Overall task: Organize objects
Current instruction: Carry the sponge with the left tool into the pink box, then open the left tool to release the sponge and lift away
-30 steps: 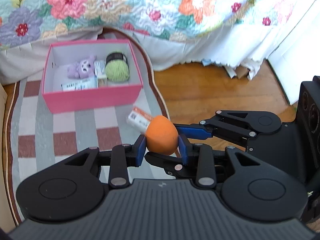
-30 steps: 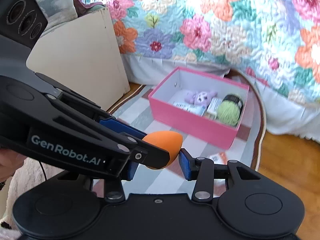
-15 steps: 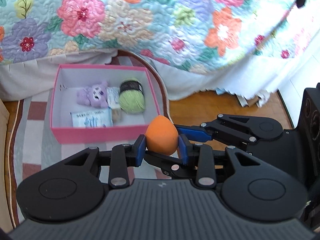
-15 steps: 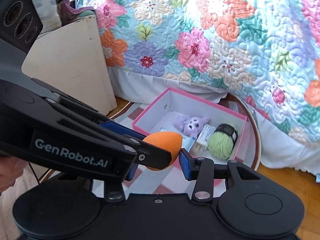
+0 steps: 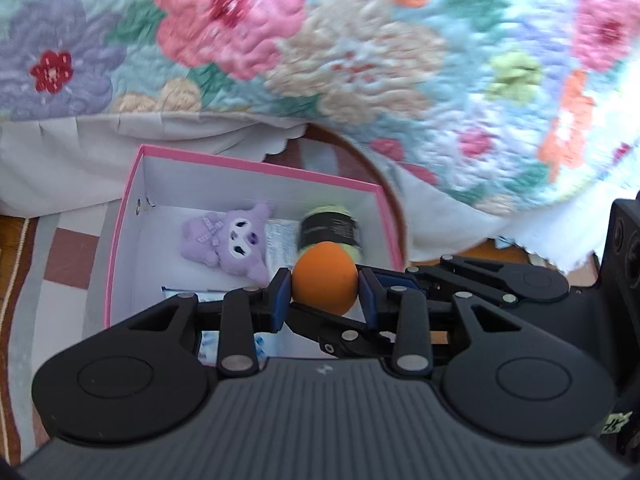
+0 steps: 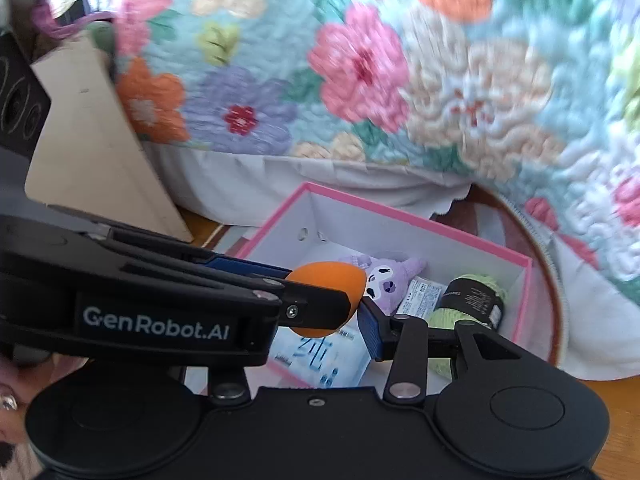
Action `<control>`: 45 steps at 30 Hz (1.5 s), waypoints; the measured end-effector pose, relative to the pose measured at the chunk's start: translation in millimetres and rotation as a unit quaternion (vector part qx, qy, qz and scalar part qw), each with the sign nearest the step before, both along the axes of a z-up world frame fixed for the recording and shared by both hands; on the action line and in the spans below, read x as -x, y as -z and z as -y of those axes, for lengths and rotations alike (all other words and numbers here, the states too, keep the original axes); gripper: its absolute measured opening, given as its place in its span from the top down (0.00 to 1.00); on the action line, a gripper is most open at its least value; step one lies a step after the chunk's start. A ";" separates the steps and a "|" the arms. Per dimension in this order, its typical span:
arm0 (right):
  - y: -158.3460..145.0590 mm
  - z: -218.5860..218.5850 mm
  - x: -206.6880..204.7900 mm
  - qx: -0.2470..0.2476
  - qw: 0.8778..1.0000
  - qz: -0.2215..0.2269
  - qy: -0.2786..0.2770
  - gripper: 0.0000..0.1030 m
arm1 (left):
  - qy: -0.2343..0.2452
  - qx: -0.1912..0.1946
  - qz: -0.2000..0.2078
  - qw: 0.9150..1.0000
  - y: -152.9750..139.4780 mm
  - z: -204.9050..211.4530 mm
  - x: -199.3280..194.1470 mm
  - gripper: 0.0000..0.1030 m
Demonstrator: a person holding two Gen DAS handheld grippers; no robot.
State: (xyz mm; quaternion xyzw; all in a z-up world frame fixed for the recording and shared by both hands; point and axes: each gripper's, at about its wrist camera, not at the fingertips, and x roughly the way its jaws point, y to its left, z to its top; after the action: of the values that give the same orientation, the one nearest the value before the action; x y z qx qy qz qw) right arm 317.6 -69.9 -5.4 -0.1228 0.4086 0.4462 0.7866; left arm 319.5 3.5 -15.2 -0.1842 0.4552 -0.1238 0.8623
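Note:
My left gripper point(image 5: 324, 290) is shut on an orange egg-shaped sponge point(image 5: 325, 278) and holds it over the near part of the pink box point(image 5: 120, 216). The sponge also shows in the right wrist view point(image 6: 326, 280), with the left gripper crossing in front. My right gripper point(image 6: 320, 320) sits around the same sponge; its right pad point(image 6: 368, 334) stands a little off it. The box point(image 6: 404, 216) holds a purple plush toy point(image 5: 232, 240), a green yarn ball point(image 5: 332, 228) and white packets point(image 6: 316, 356).
The box sits on a striped rug point(image 5: 52, 280) beside a bed with a floral quilt point(image 5: 320, 52). A beige board point(image 6: 88, 160) leans at the left. Wooden floor point(image 6: 616, 412) shows at the right.
Both grippers moved forward and over the pink box with the orange sponge; the box now lies directly below and looks larger. The small packet on the rug has left the view.

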 end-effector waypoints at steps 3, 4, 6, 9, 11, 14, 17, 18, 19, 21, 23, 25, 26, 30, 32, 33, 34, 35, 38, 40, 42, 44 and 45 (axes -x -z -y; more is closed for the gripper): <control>25.1 -11.8 -22.1 0.000 1.000 -0.025 0.011 0.53 | -0.010 -0.005 -0.014 1.000 25.2 -1.6 -24.0 0.67; 33.9 -14.9 -29.3 0.002 0.999 -0.032 0.017 0.53 | -0.011 -0.005 -0.016 1.000 34.1 -0.8 -32.3 0.67; 49.2 -18.8 -42.3 0.008 0.999 -0.036 0.032 0.53 | -0.011 -0.001 -0.019 1.000 48.9 0.5 -45.2 0.67; 68.0 -23.7 -57.1 0.025 0.998 -0.033 0.039 0.53 | -0.013 0.010 -0.031 0.999 69.9 2.0 -60.6 0.67; 77.8 -25.4 -64.8 0.036 0.998 -0.036 0.038 0.53 | -0.017 0.022 -0.042 0.999 82.4 1.3 -67.5 0.67; 91.4 -25.1 -74.3 0.046 0.997 -0.046 0.040 0.53 | -0.017 0.039 -0.053 0.998 96.4 1.7 -75.8 0.67; 99.5 -24.2 -81.1 0.052 0.996 -0.054 0.046 0.53 | -0.017 0.051 -0.057 0.997 106.4 3.0 -80.7 0.67; 101.2 -23.9 -83.7 0.054 0.996 -0.058 0.050 0.53 | -0.019 0.055 -0.059 0.997 109.2 3.1 -81.3 0.67; 102.8 -23.4 -85.6 0.057 0.995 -0.061 0.053 0.53 | -0.022 0.058 -0.063 0.996 112.9 3.7 -82.4 0.67; 105.0 -23.0 -87.9 0.061 0.995 -0.063 0.052 0.53 | -0.025 0.063 -0.071 0.995 118.9 4.7 -84.1 0.67; 106.8 -23.6 -87.7 0.070 0.995 -0.059 0.049 0.53 | -0.026 0.059 -0.076 0.995 124.0 6.5 -84.0 0.67; 108.4 -24.0 -84.1 0.076 0.995 -0.053 0.043 0.53 | -0.027 0.056 -0.080 0.995 127.7 8.0 -83.0 0.67; 107.9 -22.9 -82.0 0.075 0.995 -0.051 0.039 0.53 | -0.027 0.058 -0.082 0.995 129.7 8.7 -82.6 0.67; 102.7 -15.6 -72.3 0.072 0.996 -0.038 0.030 0.52 | -0.030 0.052 -0.084 0.995 134.5 12.9 -80.3 0.67; 100.2 -9.1 -68.7 0.050 0.998 -0.041 0.021 0.51 | -0.029 0.033 -0.090 0.995 136.1 16.8 -80.2 0.67; 98.7 -5.1 -65.5 0.042 0.998 -0.041 0.020 0.49 | -0.026 0.027 -0.089 0.995 135.5 18.3 -79.9 0.67; 96.8 -1.6 -62.3 0.038 0.998 -0.037 0.023 0.49 | -0.018 0.025 -0.084 0.996 133.9 19.7 -79.4 0.66; 95.5 2.3 -58.8 0.032 0.999 -0.036 0.024 0.48 | -0.016 0.018 -0.082 0.996 132.1 20.8 -78.8 0.65; 94.4 12.0 -51.4 0.022 0.999 -0.033 0.027 0.47 | -0.004 -0.004 -0.081 0.997 124.2 25.0 -77.0 0.60; 95.7 17.6 -49.8 0.015 0.999 -0.037 0.030 0.47 | 0.005 -0.013 -0.082 0.997 119.0 27.5 -74.3 0.57; 96.7 23.1 -48.7 0.007 0.998 -0.041 0.040 0.47 | 0.006 -0.029 -0.079 0.996 110.9 29.1 -69.3 0.54; 95.9 27.0 -47.9 -0.003 0.998 -0.048 0.050 0.47 | 0.006 -0.044 -0.077 0.996 101.1 27.8 -61.7 0.53; 94.7 28.9 -46.6 -0.008 0.997 -0.049 0.054 0.47 | 0.009 -0.049 -0.079 0.996 96.2 27.1 -57.7 0.53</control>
State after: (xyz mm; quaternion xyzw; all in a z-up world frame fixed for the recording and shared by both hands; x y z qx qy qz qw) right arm 364.2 -98.8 -100.1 -0.0720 0.4492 0.4121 0.7895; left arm 377.2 -23.5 -111.4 -0.1466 0.5290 -0.0935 0.8306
